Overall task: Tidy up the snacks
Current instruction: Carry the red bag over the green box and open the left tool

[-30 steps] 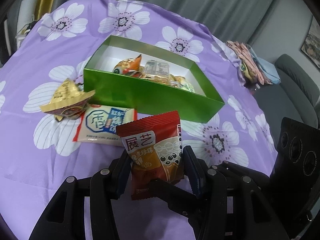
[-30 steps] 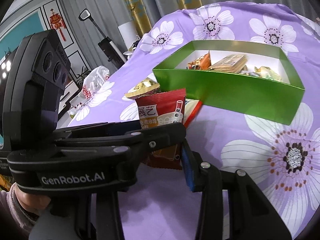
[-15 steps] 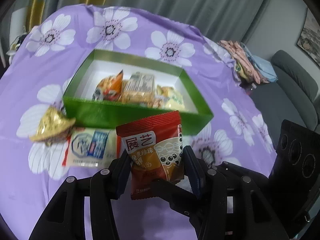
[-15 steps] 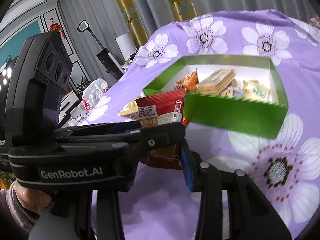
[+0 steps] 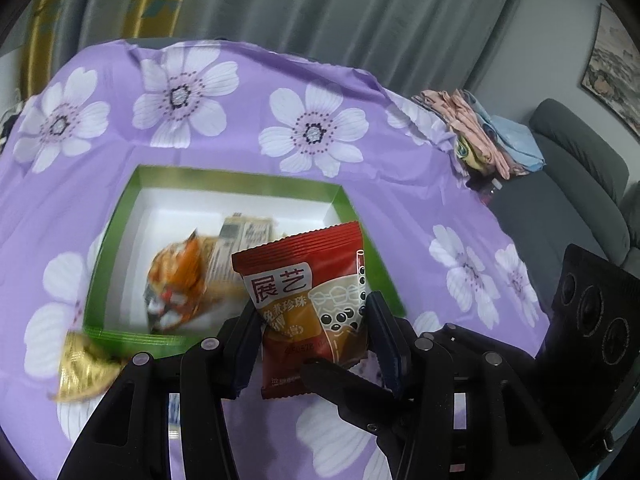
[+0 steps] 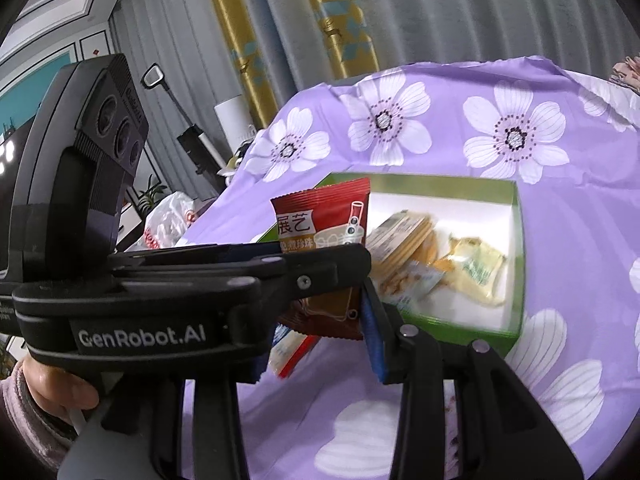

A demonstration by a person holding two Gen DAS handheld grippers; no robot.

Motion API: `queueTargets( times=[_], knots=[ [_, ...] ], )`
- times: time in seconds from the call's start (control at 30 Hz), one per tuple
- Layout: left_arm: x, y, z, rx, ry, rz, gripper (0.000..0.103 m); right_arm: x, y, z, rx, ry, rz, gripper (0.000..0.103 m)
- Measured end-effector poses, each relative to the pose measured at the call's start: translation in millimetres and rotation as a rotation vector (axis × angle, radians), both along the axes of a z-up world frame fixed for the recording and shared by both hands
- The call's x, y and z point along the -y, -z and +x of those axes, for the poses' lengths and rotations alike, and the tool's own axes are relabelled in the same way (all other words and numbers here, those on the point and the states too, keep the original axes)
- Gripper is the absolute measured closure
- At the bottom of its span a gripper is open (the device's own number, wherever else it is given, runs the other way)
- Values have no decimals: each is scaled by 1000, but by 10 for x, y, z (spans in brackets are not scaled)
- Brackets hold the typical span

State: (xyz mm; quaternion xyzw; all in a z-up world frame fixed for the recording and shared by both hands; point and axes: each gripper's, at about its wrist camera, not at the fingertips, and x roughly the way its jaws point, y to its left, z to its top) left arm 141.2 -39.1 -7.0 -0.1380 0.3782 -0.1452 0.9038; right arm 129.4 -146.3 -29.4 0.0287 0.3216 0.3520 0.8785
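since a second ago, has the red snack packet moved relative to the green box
Yes. The red snack packet, held in the left tongs, has gone from short of the green box to over its near wall.

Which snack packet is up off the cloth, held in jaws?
The red bubble-tea packet, clamped by the left gripper; the gold wrapper lies on the cloth, the rest in the green box.

Soft, even indoor light, no hard shadows, strong fisheye bending with black corner vignette, motion blur on open green cardboard box (image 5: 362, 226) and its wrapped snacks, held red packet (image 5: 308, 280) sharp
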Motion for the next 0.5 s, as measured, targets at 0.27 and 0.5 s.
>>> queueTargets(
  times=[0.27, 0.5],
  knots=[
    [32, -75, 595, -35, 39, -46, 52, 61, -93, 521, -9, 46, -14, 64],
    [-4, 210, 952, -123, 33, -90, 52, 39, 143, 858, -91, 60, -47, 64]
  ],
)
